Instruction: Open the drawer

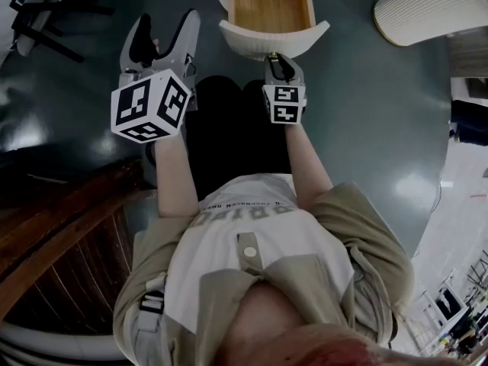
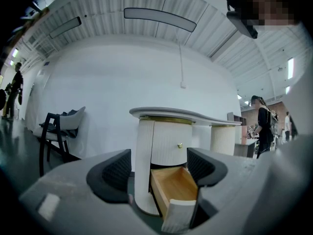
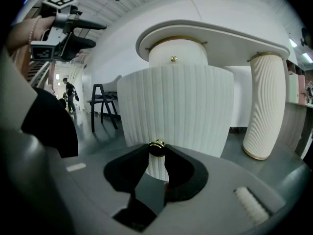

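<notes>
The knob [image 3: 156, 148] sat between the jaw tips of the right gripper [image 1: 279, 58], on the drawer front [image 3: 176, 106] straight ahead of it. Beyond the front, the drawer [image 1: 271, 2] ran back under the tabletop [image 3: 215, 38]. A ribbed leg [image 3: 264, 106] stood ahead to that gripper's right, and a chair [image 3: 102, 104] farther off to its left. The left gripper [image 1: 164, 33] hung to the right gripper's left, apart from the drawer, which lay ahead of it and slightly right.

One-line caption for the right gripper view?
Right claw shut on the gold knob of the ribbed white drawer front.
</notes>
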Demonstrator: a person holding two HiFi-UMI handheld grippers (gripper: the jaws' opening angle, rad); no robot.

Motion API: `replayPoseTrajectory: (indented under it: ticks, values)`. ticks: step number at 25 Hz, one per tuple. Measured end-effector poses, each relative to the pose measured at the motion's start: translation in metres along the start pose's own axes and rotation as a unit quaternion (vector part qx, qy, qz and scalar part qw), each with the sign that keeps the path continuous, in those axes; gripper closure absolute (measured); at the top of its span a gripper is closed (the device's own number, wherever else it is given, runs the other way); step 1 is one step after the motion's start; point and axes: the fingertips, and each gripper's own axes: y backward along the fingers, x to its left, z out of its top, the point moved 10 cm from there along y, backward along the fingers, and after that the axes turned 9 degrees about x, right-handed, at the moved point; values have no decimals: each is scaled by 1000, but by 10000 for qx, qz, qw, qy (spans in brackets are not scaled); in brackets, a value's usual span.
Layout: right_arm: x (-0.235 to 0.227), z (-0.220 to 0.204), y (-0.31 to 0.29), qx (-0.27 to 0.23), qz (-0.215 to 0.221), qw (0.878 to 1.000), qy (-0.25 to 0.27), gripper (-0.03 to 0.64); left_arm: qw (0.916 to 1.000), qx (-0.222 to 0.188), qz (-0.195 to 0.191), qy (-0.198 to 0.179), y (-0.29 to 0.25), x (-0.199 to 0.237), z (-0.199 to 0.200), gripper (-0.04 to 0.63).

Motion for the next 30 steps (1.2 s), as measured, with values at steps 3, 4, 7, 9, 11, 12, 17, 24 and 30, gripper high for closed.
replayPoseTrajectory:
  ticks: [3, 4, 7, 9, 11, 12, 17, 24, 30]
  values:
    - [1, 0, -1, -19, 11, 10000, 13, 509, 10000, 16, -6, 3, 0, 2, -1, 236]
    - [1, 0, -1, -10, 13, 10000, 18, 509, 10000, 19, -10, 6, -1, 2, -1, 236]
    - [1, 1, -1, -5, 17, 10000, 17, 506, 10000, 20, -26, 28, -3, 3, -1, 236]
    - [0, 3, 1, -51, 78, 10000, -15, 483, 10000, 29, -49, 35, -5, 2, -1, 236]
    - [1, 5, 3, -77, 230, 9997, -52, 426, 10000, 45, -75, 42, -7, 2, -2, 236]
    - [2, 6, 4, -91, 298, 9995, -68, 390, 9999, 53, -87, 48, -8, 2, -3, 236]
    - [-7, 16, 22, -266, 325, 9988, -268, 314, 9998, 80, -147, 97, -14, 3, -6, 236]
    - [-46, 62, 69, -989, -11, 9939, -483, 310, 9996, 17, -234, 166, -23, 4, -8, 236]
    - [-73, 118, 107, -1645, -185, 9840, -652, 322, 9996, -91, -250, 106, -28, 4, -4, 257]
